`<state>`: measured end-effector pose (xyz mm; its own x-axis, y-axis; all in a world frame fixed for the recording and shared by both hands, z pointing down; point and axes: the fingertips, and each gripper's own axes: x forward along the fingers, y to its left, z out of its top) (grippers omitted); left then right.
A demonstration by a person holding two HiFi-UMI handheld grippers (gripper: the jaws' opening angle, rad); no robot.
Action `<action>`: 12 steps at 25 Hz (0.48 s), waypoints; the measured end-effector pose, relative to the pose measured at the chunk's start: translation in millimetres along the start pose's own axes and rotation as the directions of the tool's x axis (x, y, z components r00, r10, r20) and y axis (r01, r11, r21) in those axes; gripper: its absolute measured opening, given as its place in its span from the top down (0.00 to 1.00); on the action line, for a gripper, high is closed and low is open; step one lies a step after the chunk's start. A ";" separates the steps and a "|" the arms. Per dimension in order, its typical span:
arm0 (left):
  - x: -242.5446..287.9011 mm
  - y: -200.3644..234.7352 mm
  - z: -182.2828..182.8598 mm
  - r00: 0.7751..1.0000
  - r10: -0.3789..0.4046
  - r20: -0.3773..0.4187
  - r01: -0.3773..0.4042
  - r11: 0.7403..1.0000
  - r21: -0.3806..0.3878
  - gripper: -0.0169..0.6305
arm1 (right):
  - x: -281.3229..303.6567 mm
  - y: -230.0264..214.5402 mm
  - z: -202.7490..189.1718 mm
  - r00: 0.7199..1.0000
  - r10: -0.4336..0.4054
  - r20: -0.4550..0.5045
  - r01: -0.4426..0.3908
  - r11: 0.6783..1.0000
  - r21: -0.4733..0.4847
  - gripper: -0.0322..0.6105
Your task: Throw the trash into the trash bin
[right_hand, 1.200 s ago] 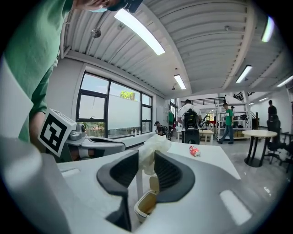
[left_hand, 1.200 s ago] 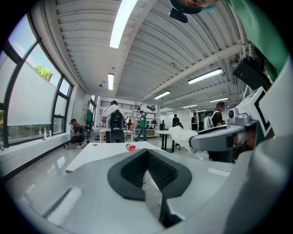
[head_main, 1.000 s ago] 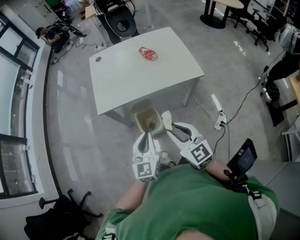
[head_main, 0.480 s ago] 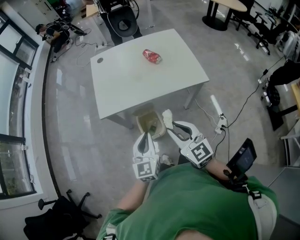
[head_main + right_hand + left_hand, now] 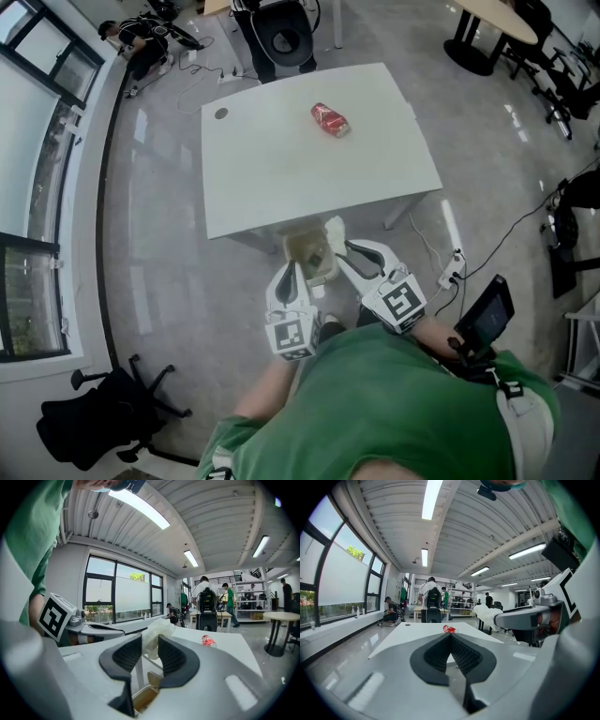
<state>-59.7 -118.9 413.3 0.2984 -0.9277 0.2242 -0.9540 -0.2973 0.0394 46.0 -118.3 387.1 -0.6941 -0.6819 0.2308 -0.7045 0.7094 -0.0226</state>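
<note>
Table [image 5: 281, 178] closer, right gripper [image 5: 149, 656] pinching tissue [image 5: 157, 631]

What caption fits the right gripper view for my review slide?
Right gripper clamps a crumpled white paper wad, the trash bin showing below its jaws; a red can lies on the table.

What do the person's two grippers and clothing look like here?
Both the left gripper and the right gripper are white moulded shells with black ribbed pads. Each carries a white cube with black square markers. The person wears a green top; a black device sits by the right arm.
</note>
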 end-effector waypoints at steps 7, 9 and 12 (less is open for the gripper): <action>25.8 1.5 -5.2 0.991 0.125 -0.039 -0.126 0.992 -0.019 0.97 | 26.6 -27.9 -11.2 0.991 0.133 -0.018 -0.133 0.991 0.021 0.78; 27.3 4.1 -6.5 0.984 0.169 -0.050 -0.170 0.985 -0.022 0.97 | 34.8 -31.4 -17.5 0.982 0.185 -0.038 -0.184 0.983 0.009 0.78; 28.0 11.2 -11.7 0.970 0.232 -0.068 -0.235 0.972 -0.032 0.97 | 48.7 -31.7 -27.5 0.965 0.254 -0.062 -0.254 0.967 0.003 0.78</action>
<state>-62.4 -145.6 431.4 0.0659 -0.9539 0.2929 -0.9978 -0.0638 0.0167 38.6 -169.1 425.8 -0.8395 -0.4672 0.2775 -0.5055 0.8588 -0.0836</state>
